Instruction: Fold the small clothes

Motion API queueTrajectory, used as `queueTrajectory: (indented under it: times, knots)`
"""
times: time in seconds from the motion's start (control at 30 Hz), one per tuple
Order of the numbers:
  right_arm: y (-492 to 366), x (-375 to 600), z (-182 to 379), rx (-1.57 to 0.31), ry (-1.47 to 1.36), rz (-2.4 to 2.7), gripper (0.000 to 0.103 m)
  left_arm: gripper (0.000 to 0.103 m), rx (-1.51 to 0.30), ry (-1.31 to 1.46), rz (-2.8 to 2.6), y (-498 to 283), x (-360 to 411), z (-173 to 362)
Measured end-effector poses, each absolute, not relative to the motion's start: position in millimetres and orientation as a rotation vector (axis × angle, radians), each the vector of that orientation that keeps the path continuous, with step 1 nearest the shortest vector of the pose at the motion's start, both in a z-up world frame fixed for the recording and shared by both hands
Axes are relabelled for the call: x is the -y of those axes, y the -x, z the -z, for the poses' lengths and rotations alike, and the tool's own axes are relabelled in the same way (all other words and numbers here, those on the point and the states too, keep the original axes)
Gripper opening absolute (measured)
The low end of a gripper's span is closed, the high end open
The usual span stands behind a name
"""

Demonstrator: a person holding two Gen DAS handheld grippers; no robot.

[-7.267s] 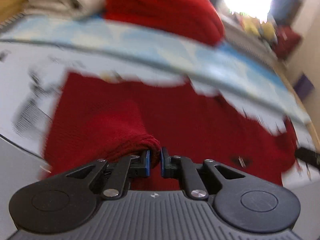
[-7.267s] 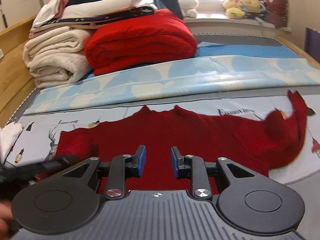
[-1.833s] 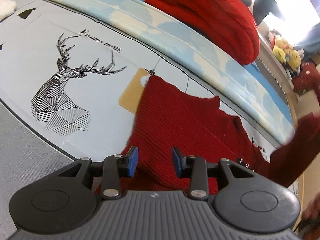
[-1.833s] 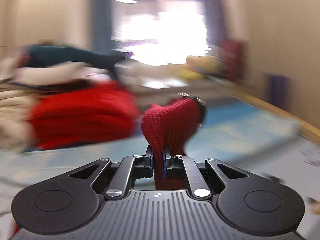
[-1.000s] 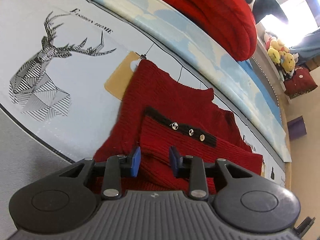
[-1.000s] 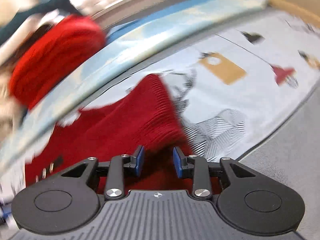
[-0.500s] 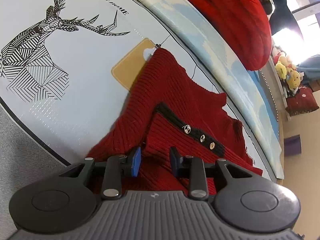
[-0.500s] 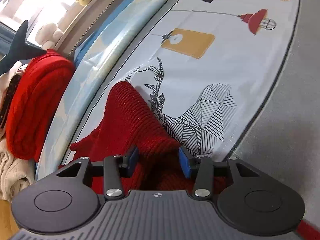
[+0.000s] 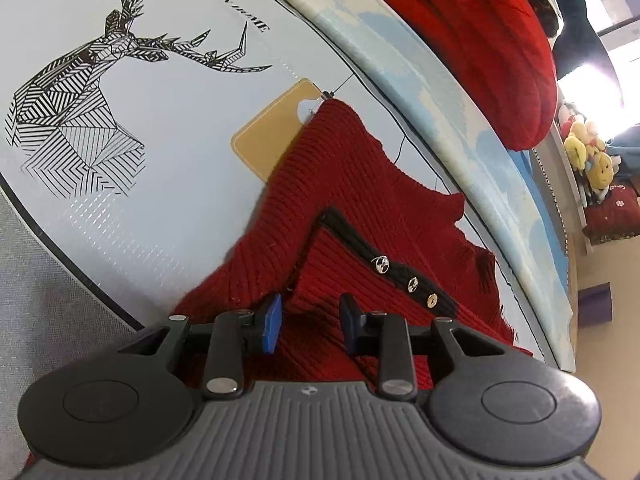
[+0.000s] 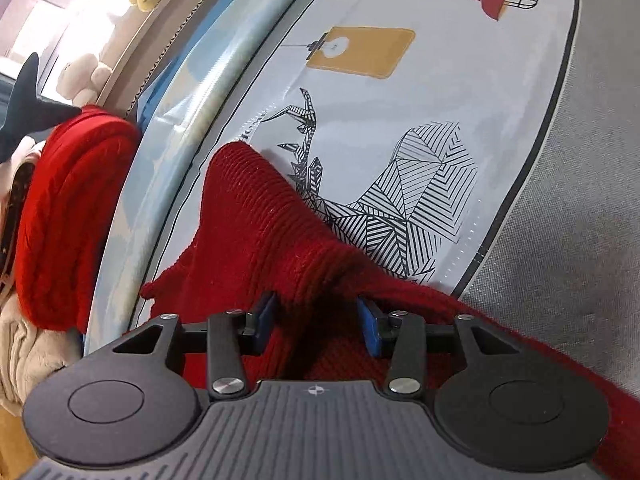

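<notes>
A small dark red knit sweater (image 9: 352,200) lies on the printed sheet, both sleeves folded in over its body. A black cuff with three metal buttons (image 9: 408,280) lies across the folded sleeve. My left gripper (image 9: 308,322) is open, its fingers spread over the sweater's lower left edge, holding nothing. In the right wrist view the sweater (image 10: 264,216) humps up at its right side. My right gripper (image 10: 316,324) is open with a fold of knit lying between its spread fingers.
The white sheet (image 9: 160,120) carries deer, tag and lamp prints, with a grey border (image 10: 560,220) at the near edge. A folded bright red blanket (image 9: 480,32) and cream blankets (image 10: 24,340) are stacked at the back. Plush toys (image 9: 588,156) sit on the far ledge.
My right gripper carried the right sleeve over the sweater's body, laid it down and opened. In the last half second both grippers crept closer to the sweater's lower edge, jaws open.
</notes>
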State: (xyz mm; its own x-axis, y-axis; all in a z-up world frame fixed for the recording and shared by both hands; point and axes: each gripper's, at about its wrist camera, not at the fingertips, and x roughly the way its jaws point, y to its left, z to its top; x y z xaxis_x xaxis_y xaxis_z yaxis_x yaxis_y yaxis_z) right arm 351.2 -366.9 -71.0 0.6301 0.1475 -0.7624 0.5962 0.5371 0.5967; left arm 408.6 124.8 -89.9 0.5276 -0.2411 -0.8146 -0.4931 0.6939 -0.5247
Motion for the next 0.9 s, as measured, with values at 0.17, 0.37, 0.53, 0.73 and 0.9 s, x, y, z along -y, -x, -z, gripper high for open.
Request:
queueTrajectory:
  times: [0.17,0.37,0.53,0.73,0.9]
  knots:
    - [-349,365,70,-0.862,-0.987,0.316,0.017,0.035,-1.026,0.828,-0.179,-408,-127,89]
    - [-343,367,58,-0.806,-0.973,0.379,0.013,0.033,-1.022,0.794,-0.172,-409,-124,89]
    - [-341,367,57,-0.796,-0.954,0.394,0.013,0.000,-1.027,0.740,-0.163,-412,-119,85]
    - [-346,363,52,-0.823,-0.907,0.407,0.031,0.000,-0.977,0.624,-0.157,-412,-111,58]
    - [-342,351,40,-0.808,-0.809,0.439,0.033,0.000,-0.935,0.601,-0.203,-410,-115,40]
